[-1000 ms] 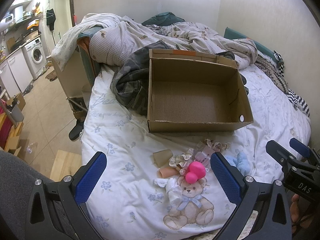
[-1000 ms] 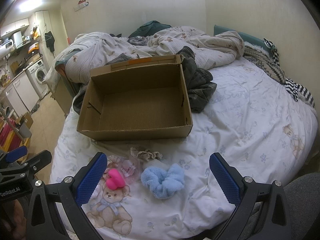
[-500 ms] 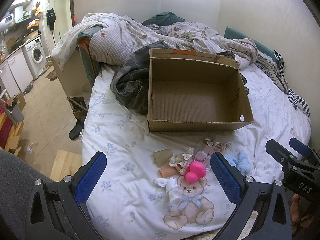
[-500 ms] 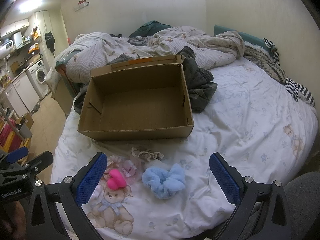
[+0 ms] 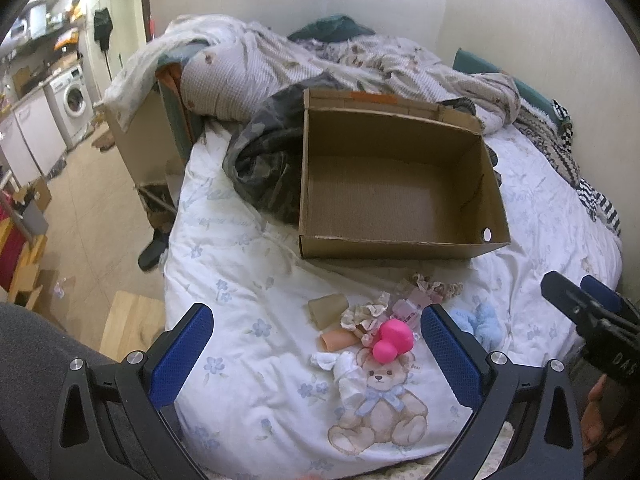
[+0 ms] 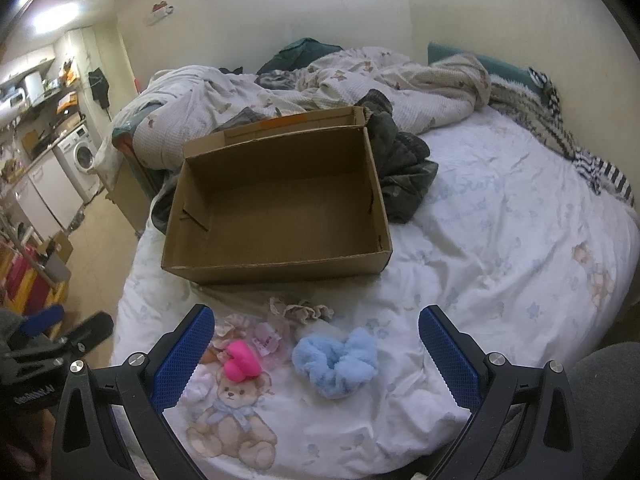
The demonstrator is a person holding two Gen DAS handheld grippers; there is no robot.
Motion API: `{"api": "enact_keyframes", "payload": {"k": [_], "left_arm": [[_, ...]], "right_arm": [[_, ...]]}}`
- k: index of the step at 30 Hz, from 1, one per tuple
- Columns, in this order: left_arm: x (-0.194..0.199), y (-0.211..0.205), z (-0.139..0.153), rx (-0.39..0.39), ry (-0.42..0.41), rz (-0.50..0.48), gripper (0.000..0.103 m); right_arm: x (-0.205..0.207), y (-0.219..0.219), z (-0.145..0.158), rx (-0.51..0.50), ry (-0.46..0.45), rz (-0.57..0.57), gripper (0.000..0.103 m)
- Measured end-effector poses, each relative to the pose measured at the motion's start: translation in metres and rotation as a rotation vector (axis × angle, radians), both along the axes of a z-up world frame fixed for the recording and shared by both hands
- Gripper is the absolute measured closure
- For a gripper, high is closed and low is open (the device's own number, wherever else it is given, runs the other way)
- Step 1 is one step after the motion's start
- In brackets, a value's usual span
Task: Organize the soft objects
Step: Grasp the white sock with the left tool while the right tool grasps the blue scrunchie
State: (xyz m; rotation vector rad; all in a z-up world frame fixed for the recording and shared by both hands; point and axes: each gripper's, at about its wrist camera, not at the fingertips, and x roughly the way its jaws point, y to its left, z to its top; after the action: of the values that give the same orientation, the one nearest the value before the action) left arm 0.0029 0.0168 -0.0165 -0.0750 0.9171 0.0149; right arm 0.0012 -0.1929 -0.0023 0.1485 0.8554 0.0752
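So far nothing has gone into the cardboard box (image 6: 276, 204): its floor shows bare in both views, and it sits on the bed (image 6: 500, 248) in the upper middle of each frame. All the sorting is ahead of you, as far as these views show.

Your left tongs (image 5: 316, 354) are spread wide and hold nothing; the same goes for your right tongs (image 6: 316, 354), which hang over the near edge of the bed with the soft things between their blue pads (image 6: 182, 360).

The pile lies low in the frame, just in front of the box and apart from it. In the right wrist view the blue scrunchie (image 6: 336, 360) sits at lower centre, nearest your right tongs and clear of its neighbours. The pink squishy toy (image 6: 240, 364) lies to its left, just above the printed teddy on the sheet. Behind them is a beige frilled scrunchie (image 6: 300, 310) and a small clear packet (image 6: 266, 338). In the left wrist view you also get a pale tan cup-like piece (image 5: 328, 310), a peach tube (image 5: 338, 340) and a small white cloth (image 5: 340, 364) clustered left of the pink toy; what they are made of is hard to tell.

I judge the blue scrunchie the easy first pick, then the clustered pieces one by one.
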Motion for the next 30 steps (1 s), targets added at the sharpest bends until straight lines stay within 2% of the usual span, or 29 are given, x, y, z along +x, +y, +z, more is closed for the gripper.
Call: {"api": "enact_keyframes", "payload": {"k": [6,11,13,16,19,21,26,30], "left_arm": [[0.030,0.007,-0.002,0.057,0.115,0.065,0.000],[0.054,0.013,-0.035,-0.024,0.314,0.062,0.001],[0.057,0.010,-0.052,-0.072,0.399,0.046,0.006],[0.061,-0.003,-0.075,-0.089,0.496,0.013,0.013],[0.062,-0.012,-0.095,-0.103,0.554,-0.001,0.021],[0.063,-0.016,-0.104,-0.108,0.578,-0.005,0.027],[0.064,-0.023,-0.123,-0.117,0.627,-0.016,0.035],[0.061,-0.025,-0.140,-0.129,0.664,-0.010,0.058]], "right_arm": [[0.030,-0.014,-0.004,0.069,0.116,0.016,0.000],[0.054,-0.022,-0.025,0.116,0.250,0.029,0.000],[0.062,-0.024,-0.037,0.125,0.310,0.034,0.000],[0.070,-0.025,-0.055,0.132,0.367,0.043,0.000],[0.076,-0.028,-0.073,0.147,0.426,0.044,0.000],[0.079,-0.029,-0.083,0.161,0.461,0.045,0.000],[0.082,-0.032,-0.111,0.161,0.547,0.025,0.000],[0.084,-0.025,-0.136,0.155,0.631,0.035,0.000]]}}
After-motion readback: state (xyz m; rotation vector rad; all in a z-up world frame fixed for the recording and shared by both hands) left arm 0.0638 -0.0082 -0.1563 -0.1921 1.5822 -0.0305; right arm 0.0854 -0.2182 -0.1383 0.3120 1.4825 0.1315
